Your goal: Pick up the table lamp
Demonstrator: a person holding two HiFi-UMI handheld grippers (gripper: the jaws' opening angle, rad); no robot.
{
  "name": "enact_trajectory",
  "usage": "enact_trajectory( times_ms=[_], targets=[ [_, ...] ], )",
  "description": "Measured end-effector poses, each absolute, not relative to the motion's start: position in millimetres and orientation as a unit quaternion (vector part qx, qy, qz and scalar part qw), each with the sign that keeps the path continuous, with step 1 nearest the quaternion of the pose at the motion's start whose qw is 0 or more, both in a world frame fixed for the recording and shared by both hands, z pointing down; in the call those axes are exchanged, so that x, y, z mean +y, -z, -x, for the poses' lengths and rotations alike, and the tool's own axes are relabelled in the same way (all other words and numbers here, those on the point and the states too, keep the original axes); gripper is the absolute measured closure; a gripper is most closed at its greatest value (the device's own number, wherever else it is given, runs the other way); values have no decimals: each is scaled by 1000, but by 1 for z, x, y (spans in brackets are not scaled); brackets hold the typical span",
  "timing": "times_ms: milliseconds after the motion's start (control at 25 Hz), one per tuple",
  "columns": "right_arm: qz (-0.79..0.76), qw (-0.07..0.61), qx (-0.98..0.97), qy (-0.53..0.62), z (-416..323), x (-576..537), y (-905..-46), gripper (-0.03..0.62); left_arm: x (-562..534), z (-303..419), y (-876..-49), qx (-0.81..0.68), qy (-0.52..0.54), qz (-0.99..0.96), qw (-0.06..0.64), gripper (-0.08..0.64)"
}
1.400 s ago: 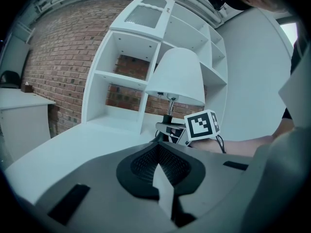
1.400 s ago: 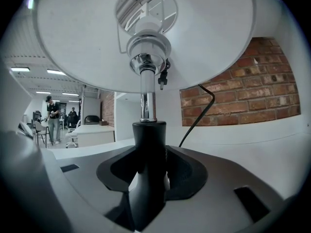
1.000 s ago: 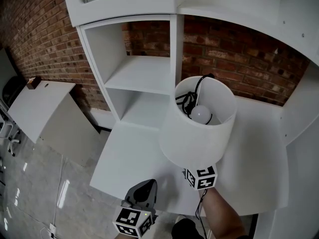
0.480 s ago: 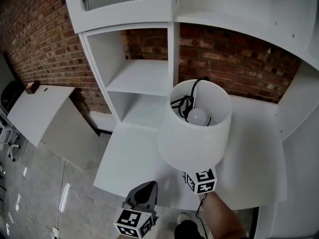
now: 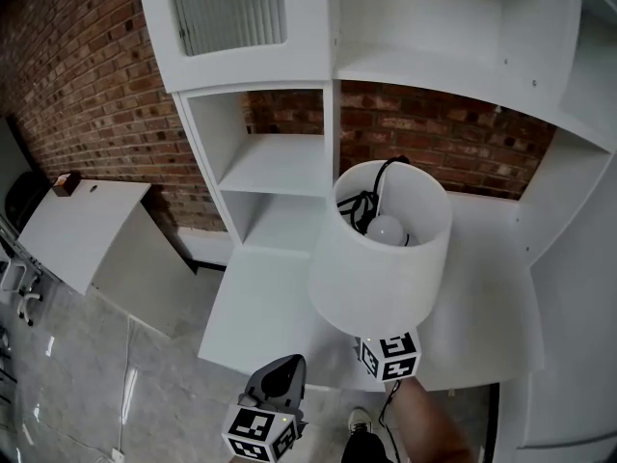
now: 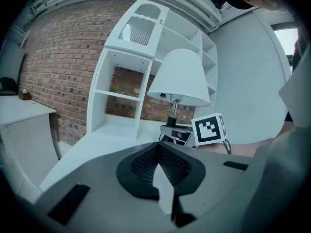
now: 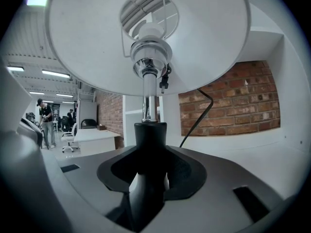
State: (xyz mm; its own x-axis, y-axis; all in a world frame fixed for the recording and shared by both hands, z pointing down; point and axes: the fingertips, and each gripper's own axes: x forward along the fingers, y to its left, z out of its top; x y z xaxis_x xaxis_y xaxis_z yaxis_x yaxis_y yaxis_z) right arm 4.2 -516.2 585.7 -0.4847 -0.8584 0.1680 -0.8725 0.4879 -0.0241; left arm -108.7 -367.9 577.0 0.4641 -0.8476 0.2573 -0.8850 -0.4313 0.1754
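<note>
Lifting away from the white desk, the table lamp rides upright in the right gripper, whose jaws stand wide yet are clamped on the lamp's black stem just below the chrome tube, the shade spreading overhead and the cord trailing off behind. Over the past second both grippers have come up and the head view has climbed with them, bringing more of the shelf unit against the brick wall into sight. From the left gripper view the lamp's foot looks clear of the desktop, so the pick-up appears all but complete, with only a steady carry left. The left gripper hovers beside and in front of the desk edge, jaws together on nothing
</note>
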Motion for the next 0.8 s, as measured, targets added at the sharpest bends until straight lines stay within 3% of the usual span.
enact_trajectory(
  times_ms=[160, 800],
  targets=[
    [-512, 68, -854, -61, -5, -493, -560, 431, -350, 103, -530, -507, -57, -844, 167, 561],
    [-543, 53, -836, -62, -12, -421, -477, 431, -305, 117, -459, -481, -57, -864, 139, 561]
  ],
)
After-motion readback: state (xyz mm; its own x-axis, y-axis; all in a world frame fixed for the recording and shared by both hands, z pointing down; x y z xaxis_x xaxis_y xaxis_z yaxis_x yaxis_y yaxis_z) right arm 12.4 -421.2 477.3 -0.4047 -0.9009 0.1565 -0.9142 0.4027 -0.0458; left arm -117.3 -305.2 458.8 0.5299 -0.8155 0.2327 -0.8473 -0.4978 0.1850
